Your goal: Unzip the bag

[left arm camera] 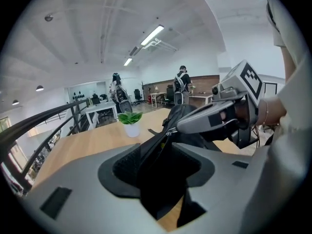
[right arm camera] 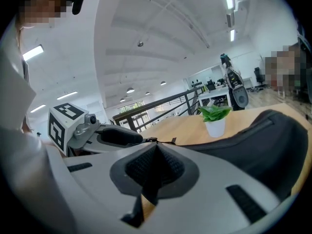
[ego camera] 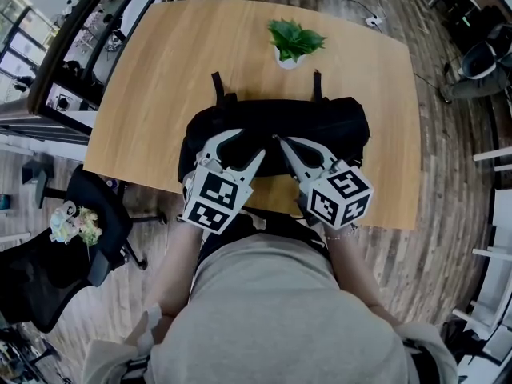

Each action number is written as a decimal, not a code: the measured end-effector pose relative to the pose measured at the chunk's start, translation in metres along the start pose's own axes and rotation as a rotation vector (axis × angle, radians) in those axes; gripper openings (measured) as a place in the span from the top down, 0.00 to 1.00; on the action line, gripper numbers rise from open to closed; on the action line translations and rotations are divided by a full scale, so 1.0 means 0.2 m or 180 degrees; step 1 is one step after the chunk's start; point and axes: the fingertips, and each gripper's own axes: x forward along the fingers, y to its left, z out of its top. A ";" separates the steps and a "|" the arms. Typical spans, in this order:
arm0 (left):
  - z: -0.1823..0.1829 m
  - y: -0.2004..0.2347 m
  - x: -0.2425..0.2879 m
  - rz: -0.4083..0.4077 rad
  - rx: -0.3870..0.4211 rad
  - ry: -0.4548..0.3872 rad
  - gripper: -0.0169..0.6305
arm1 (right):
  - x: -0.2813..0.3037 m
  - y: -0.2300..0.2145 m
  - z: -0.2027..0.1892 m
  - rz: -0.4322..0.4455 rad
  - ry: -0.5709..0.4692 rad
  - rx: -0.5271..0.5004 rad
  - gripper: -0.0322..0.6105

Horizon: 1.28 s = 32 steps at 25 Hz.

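Right gripper [right arm camera: 155,145]: jaws clenched on the zip pull [left arm camera: 168,131]. Left gripper [left arm camera: 161,155], at its 9 o'clock: jaws wide, grasping a thick fold of the bag [ego camera: 336,122]. The black bag lies at the 6 o'clock edge of the table [ego camera: 152,78]. A plant [ego camera: 294,42] stands at the bag's 12 o'clock.

Readable text: none could be made out in any view.
Left cube [ego camera: 210,201]: carried only black-and-white square marker patterns, no letters or digits.
Right cube [ego camera: 340,195]: showed the same kind of square patterns.
Bag [ego camera: 320,126]: plain black, no legible brand or label.
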 end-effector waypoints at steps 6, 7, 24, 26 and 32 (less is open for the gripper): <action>-0.05 -0.04 0.07 -0.0084 0.0251 0.0248 0.67 | -0.01 0.00 0.00 -0.0025 0.0031 -0.0057 0.94; -0.06 -0.04 0.08 -0.0088 0.0271 0.0288 0.67 | -0.01 0.00 0.00 -0.0029 0.0037 -0.0067 0.94; -0.08 -0.01 0.10 0.0157 0.0280 0.0334 0.90 | -0.04 -0.05 0.01 -0.0070 0.0042 -0.0069 0.94; -0.08 0.00 0.10 0.0176 0.0256 0.0304 0.90 | -0.05 -0.08 0.02 -0.0094 0.0027 -0.0070 0.94; -0.08 0.01 0.08 0.0271 0.0142 0.0253 0.90 | -0.11 -0.17 0.04 -0.0213 -0.0016 -0.0032 0.94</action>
